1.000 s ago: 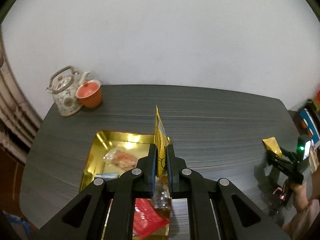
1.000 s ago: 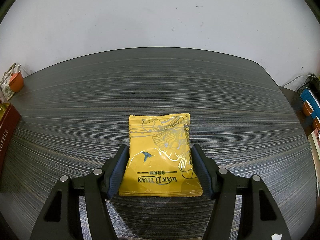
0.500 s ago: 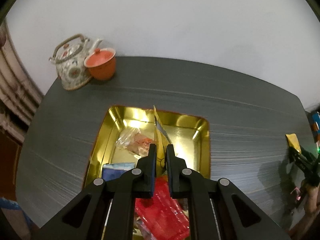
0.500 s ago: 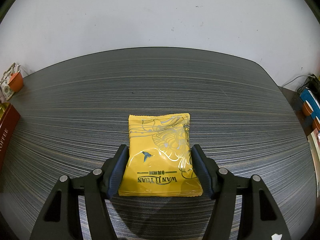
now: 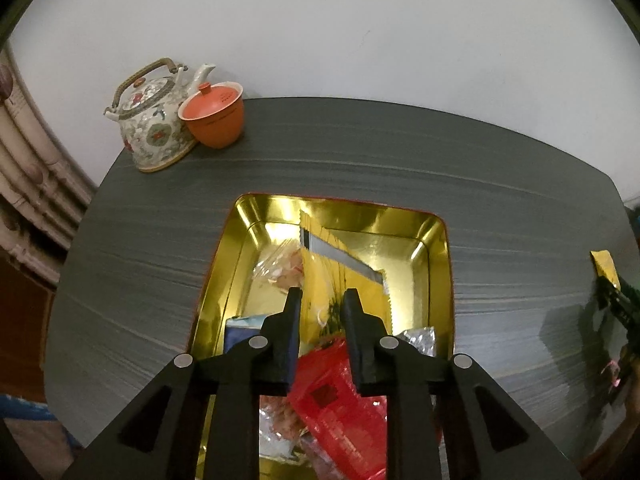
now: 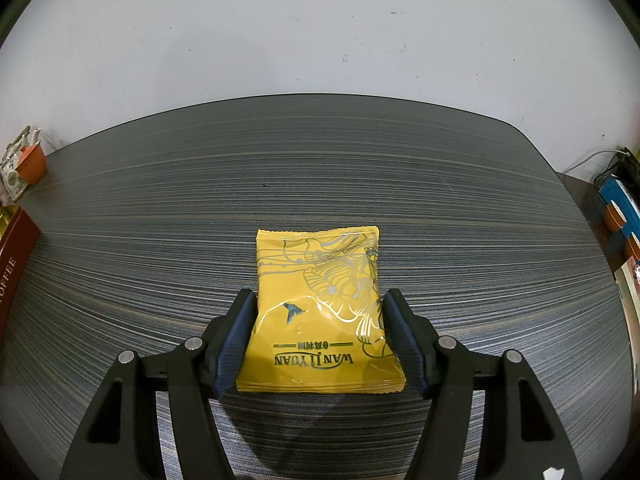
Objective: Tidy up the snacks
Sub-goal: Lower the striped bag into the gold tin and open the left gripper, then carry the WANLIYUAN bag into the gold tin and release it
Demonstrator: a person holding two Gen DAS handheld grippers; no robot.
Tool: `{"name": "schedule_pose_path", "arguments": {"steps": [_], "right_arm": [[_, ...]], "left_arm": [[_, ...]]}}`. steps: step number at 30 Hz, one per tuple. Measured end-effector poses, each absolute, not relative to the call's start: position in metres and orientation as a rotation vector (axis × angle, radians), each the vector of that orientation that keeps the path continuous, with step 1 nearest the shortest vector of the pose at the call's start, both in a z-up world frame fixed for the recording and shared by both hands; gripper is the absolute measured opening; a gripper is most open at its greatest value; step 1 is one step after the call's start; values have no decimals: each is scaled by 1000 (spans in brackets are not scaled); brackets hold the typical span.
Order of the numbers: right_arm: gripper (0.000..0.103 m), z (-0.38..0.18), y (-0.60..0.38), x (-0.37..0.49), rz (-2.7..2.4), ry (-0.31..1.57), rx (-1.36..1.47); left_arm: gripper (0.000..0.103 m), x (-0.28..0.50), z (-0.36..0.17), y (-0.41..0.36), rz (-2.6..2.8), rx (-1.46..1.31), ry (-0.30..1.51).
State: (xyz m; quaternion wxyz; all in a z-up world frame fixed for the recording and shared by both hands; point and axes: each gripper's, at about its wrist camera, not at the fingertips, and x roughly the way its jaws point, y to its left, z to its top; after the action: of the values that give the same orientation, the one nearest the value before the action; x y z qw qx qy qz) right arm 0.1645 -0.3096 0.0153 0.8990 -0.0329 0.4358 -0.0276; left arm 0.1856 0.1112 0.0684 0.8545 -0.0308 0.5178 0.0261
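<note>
While the right tongs (image 6: 318, 334) clamp one yellow packet (image 6: 320, 312), the just-parted left tongs (image 5: 322, 324) release another (image 5: 340, 276) into the tin (image 5: 438, 264).

Your right gripper (image 6: 318, 334) points down at a dark striped table (image 6: 320, 168). A yellow snack bag (image 6: 320, 304) lies flat on the table, in the middle. Your two fingers (image 6: 236, 340) sit on each side of the bag, one at 9 o'clock and one at 3 o'clock. They touch its edges or come very close; you cannot tell which. The words on the bag look upside down to you. At 9 o'clock, at the table's edge, you see a dark red box (image 6: 14, 264). At 10 o'clock, far away, a small orange cup (image 6: 32, 164) stands beside a flowery teapot (image 6: 14, 160).
</note>
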Motion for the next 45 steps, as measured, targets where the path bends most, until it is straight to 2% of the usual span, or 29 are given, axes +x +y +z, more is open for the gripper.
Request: {"name": "schedule_pose_path", "arguments": {"steps": [3, 7, 14, 19, 24, 31, 37, 45], "right_arm": [[62, 15, -310, 165, -57, 902, -68], [62, 15, -310, 165, -57, 902, -68], [62, 15, -310, 165, -58, 903, -68], [62, 15, -311, 165, -58, 903, -68], [62, 16, -311, 165, -59, 902, -69], [62, 16, -313, 164, -62, 902, -70], [54, 16, -307, 159, -81, 895, -69], [53, 31, -284, 145, -105, 883, -75]], "left_arm": [[26, 182, 70, 112, 59, -49, 1091], [41, 174, 71, 112, 61, -25, 1094], [47, 157, 76, 113, 51, -5, 1088], [61, 137, 82, 120, 47, -27, 1067], [66, 111, 87, 130, 72, 6, 1037], [70, 71, 91, 155, 127, 7, 1001], [71, 50, 81, 178, 191, -20, 1002], [71, 35, 77, 193, 252, -30, 974]]}}
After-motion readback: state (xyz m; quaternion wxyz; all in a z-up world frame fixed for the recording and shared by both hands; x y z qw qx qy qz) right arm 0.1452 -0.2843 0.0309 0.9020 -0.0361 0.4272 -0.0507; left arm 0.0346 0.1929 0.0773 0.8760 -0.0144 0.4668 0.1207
